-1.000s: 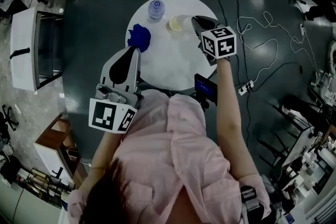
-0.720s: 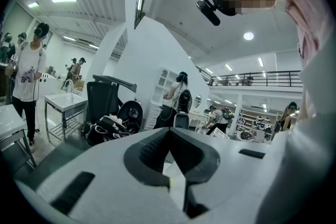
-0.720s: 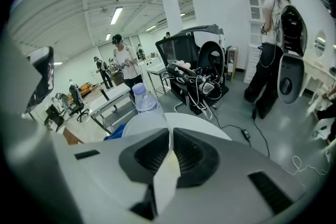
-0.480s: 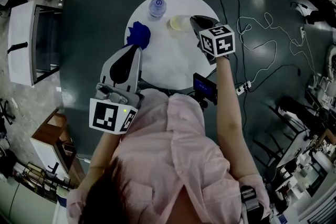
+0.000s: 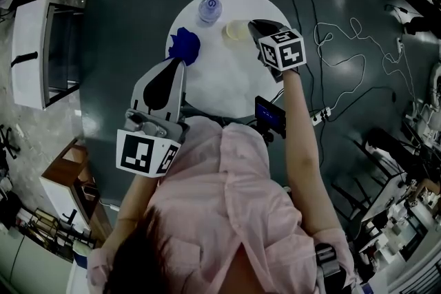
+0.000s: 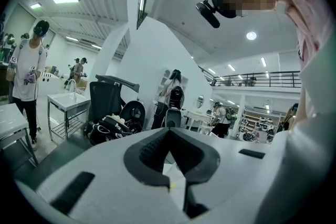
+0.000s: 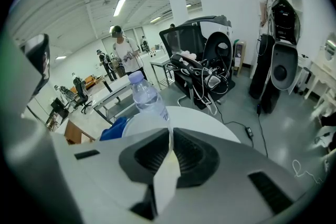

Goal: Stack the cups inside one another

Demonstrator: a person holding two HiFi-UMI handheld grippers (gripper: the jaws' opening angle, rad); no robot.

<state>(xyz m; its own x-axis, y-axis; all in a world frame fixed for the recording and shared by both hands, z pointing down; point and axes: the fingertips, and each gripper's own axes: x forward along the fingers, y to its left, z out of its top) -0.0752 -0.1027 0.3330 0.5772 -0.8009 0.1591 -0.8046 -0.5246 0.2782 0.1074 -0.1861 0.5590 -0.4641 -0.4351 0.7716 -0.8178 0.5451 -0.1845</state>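
A pale yellowish cup stands on the round white table, at its far right part. My right gripper is at the cup's right side and is shut on its wall. In the right gripper view the thin pale cup wall shows pinched between the jaws of the right gripper. My left gripper hovers over the table's near left, just below a blue cloth. In its own view the left gripper is shut with nothing held. I see only one cup.
A clear water bottle stands at the table's far edge, left of the cup. The blue cloth lies at the left edge. Cables trail on the dark floor to the right. A white cabinet stands far left.
Hardly anything differs. The right gripper and the cup have shifted very slightly; the left gripper has kept its place.
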